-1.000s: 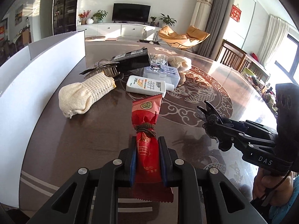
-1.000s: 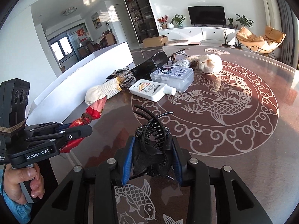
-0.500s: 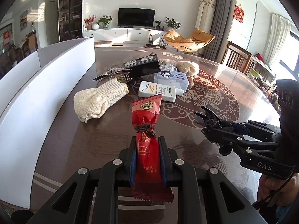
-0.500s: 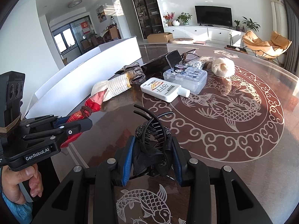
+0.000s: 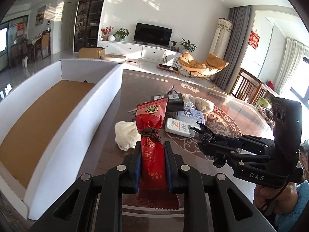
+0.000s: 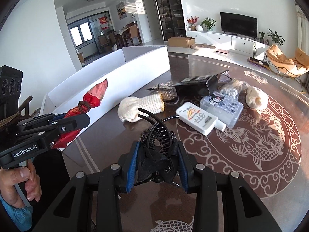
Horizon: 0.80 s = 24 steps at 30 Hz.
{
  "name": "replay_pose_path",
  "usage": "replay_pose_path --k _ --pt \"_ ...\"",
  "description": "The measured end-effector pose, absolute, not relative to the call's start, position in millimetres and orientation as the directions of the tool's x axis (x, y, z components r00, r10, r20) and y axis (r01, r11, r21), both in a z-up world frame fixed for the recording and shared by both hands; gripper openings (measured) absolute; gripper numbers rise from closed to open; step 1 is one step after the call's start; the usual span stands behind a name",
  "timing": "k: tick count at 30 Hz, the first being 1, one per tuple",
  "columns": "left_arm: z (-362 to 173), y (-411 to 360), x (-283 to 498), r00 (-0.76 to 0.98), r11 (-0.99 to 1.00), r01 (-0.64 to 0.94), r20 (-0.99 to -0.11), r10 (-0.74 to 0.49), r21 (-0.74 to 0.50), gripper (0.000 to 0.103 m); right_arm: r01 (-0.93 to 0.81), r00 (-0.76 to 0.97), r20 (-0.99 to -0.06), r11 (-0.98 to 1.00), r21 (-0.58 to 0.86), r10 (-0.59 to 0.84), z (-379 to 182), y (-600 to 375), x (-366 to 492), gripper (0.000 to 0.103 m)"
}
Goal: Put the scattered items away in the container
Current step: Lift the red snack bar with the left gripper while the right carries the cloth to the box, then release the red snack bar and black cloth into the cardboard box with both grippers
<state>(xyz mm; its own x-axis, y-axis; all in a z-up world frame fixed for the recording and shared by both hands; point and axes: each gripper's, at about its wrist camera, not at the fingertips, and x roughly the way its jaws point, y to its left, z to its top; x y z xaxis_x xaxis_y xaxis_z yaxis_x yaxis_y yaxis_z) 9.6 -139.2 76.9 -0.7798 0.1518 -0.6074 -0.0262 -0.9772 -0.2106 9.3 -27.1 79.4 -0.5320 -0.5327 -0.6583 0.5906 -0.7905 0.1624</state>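
near the table's left edge: two held items
left gripper (image 5: 152, 160) clamps red packet (image 5: 152, 135), long axis pointing away; right gripper (image 6: 156, 160) clamps black hair claw (image 6: 157, 147).

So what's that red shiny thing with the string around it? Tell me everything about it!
The red packet looks like a crinkly foil wrapper with gold print and a round gold emblem near its top. A brown cord is tied round its middle, pinching it in. The left gripper is shut on its lower half, holding it up off the table, with the flared end pointing away. In the right wrist view it hangs in front of the white box.
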Motion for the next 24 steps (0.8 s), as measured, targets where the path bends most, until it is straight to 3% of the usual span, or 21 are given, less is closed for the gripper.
replay_pose_path --k 3,8,14,20,22,24 --pt "92 -193 6 -0.797 -0.974 0.06 -0.598 0.085 -0.218 0.02 0.656 -0.516 -0.623 -0.739 0.154 -0.588 107 -76 -4 0.037" --pt "86 -288 -11 -0.756 -0.946 0.219 -0.655 -0.01 -0.239 0.02 0.752 -0.455 -0.599 -0.644 0.138 -0.659 136 -181 -30 0.037" --pt "49 -343 -29 -0.664 -0.918 0.319 -0.747 -0.038 -0.237 0.02 0.787 -0.378 -0.697 -0.608 0.105 -0.61 102 -295 -73 0.037" --pt "32 -351 -28 -0.629 -0.909 0.333 -0.777 -0.016 -0.252 0.021 0.82 -0.311 -0.786 -0.569 0.062 -0.534 64 -343 -86 0.041" --pt "32 -350 -28 -0.63 -0.902 0.343 -0.776 -0.014 -0.261 0.03 0.83 -0.318 -0.801 -0.557 0.023 -0.507 56 -349 -86 0.057" --pt "32 -346 -29 -0.62 -0.903 0.349 -0.784 -0.02 -0.252 0.039 0.836 -0.332 -0.808 -0.548 -0.014 -0.486 50 -353 -86 0.057"
